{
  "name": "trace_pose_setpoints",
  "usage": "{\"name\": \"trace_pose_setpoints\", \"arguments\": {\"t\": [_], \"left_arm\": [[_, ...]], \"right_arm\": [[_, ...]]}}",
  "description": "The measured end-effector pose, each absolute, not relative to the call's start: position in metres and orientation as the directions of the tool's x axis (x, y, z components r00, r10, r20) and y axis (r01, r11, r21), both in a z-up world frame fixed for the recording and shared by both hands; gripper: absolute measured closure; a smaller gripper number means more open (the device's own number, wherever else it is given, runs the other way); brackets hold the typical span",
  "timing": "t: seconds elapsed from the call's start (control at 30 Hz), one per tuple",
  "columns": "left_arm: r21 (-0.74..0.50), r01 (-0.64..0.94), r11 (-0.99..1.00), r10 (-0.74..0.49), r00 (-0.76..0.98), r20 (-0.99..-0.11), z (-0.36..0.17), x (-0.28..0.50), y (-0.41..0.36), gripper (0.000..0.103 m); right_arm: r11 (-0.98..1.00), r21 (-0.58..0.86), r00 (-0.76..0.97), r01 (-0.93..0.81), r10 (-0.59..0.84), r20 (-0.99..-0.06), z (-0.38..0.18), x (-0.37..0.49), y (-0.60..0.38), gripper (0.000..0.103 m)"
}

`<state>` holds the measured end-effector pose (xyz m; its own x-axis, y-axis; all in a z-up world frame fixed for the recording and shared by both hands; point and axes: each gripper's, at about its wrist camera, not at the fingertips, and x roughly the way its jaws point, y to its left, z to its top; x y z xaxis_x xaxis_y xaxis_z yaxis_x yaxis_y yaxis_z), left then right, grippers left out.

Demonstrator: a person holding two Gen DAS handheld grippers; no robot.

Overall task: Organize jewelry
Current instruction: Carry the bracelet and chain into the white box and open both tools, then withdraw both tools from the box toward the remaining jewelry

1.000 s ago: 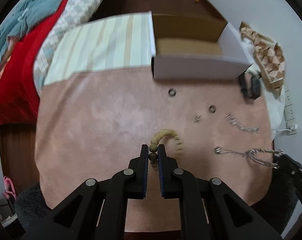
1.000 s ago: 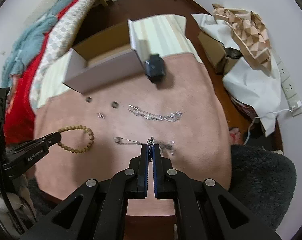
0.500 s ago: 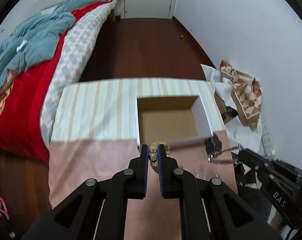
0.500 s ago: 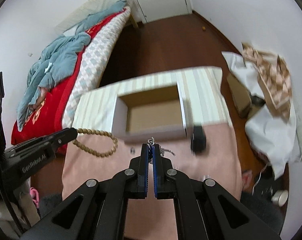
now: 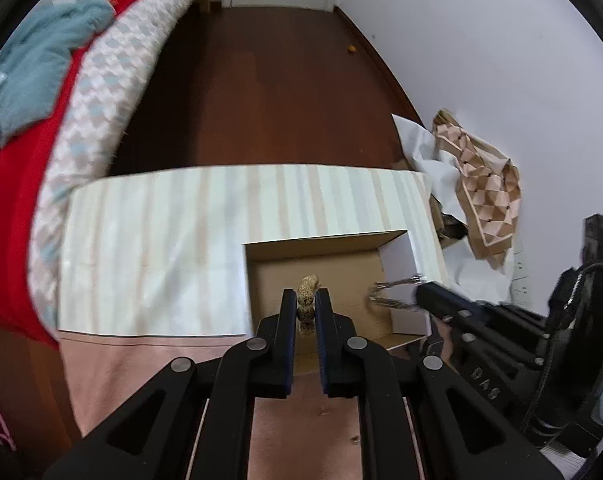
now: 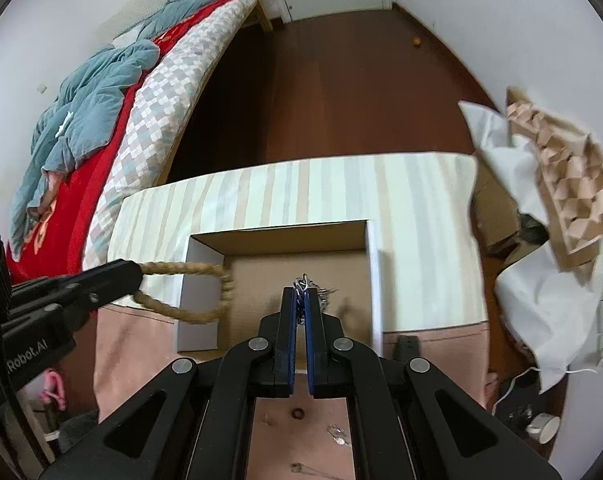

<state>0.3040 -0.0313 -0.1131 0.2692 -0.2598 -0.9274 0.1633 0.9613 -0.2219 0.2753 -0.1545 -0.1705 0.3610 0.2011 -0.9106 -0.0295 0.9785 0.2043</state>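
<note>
My left gripper (image 5: 305, 300) is shut on a wooden bead bracelet (image 5: 307, 292) and holds it above the open cardboard box (image 5: 329, 238). In the right wrist view the bracelet (image 6: 189, 270) hangs as a loop over the box's left wall (image 6: 195, 320), held by the left gripper (image 6: 135, 276). My right gripper (image 6: 300, 296) is shut on a silver chain (image 6: 301, 282) above the inside of the box (image 6: 285, 230). In the left wrist view the chain (image 5: 393, 292) dangles from the right gripper (image 5: 421, 294) at the box's right side.
The box stands on a striped cloth (image 5: 153, 240) next to a pink mat (image 6: 113, 344). A small ring (image 6: 297, 413) and other small silver pieces (image 6: 337, 434) lie on the mat near me. A black object (image 6: 405, 346) sits right of the box. A bed (image 6: 101, 112) lies left.
Both grippers have moved forward and lower, from in front of the box to above it, carrying the bracelet and the chain. The box now looks larger and closer.
</note>
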Motion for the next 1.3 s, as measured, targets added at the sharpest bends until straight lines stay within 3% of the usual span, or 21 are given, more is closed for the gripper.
{"name": "trace_pose_setpoints", "arguments": {"t": [0.2,0.23,0.27,0.3,0.33,0.37,0.43,0.53,0.7,0.97,1.3], "left_arm": [[-0.223,0.133,0.966,-0.251,0.263,-0.931,-0.121,0.314,-0.03,0.089],[-0.201,0.13,0.971,-0.23,0.275,-0.933,-0.122,0.313,-0.03,0.081],[-0.172,0.127,0.977,-0.203,0.288,-0.936,-0.122,0.312,-0.029,0.062],[-0.151,0.12,0.981,-0.181,0.303,-0.936,-0.123,0.31,-0.027,0.05],[-0.127,0.107,0.986,-0.155,0.327,-0.932,-0.122,0.308,-0.024,0.031],[-0.11,0.097,0.989,-0.137,0.347,-0.928,-0.121,0.305,-0.02,0.027],[-0.063,0.077,0.995,-0.088,0.384,-0.919,-0.121,0.299,-0.014,0.025],[0.009,0.052,0.999,-0.014,0.418,-0.909,-0.126,0.286,-0.007,0.002],[0.071,0.032,0.997,0.05,0.441,-0.896,-0.132,0.266,-0.002,0.0],[0.096,0.0,0.995,0.084,0.487,-0.87,-0.122,0.243,0.0,0.0],[0.074,-0.02,0.997,0.073,0.55,-0.832,-0.089,0.205,0.002,0.0]], "right_arm": [[0.976,0.216,0.31,-0.033,0.215,-0.926,-0.186,0.292,-0.158,0.096],[0.981,0.193,0.316,-0.03,0.193,-0.929,-0.186,0.292,-0.159,0.092],[0.984,0.174,0.322,-0.028,0.174,-0.93,-0.186,0.291,-0.16,0.069],[0.988,0.151,0.327,-0.027,0.152,-0.933,-0.186,0.29,-0.159,0.038],[0.989,0.148,0.33,-0.027,0.148,-0.932,-0.186,0.287,-0.161,0.026],[0.989,0.147,0.332,-0.028,0.148,-0.932,-0.185,0.285,-0.162,0.015],[0.997,0.069,0.348,-0.032,0.076,-0.935,-0.184,0.279,-0.16,0.015],[0.999,-0.039,0.355,-0.034,-0.024,-0.935,-0.188,0.268,-0.154,0.011],[0.993,-0.116,0.37,-0.022,-0.1,-0.924,-0.198,0.248,-0.151,0.003],[0.991,-0.136,0.399,-0.005,-0.123,-0.909,-0.193,0.228,-0.147,0.003],[0.992,-0.125,0.478,0.006,-0.112,-0.871,-0.146,0.195,-0.145,0.003]]}}
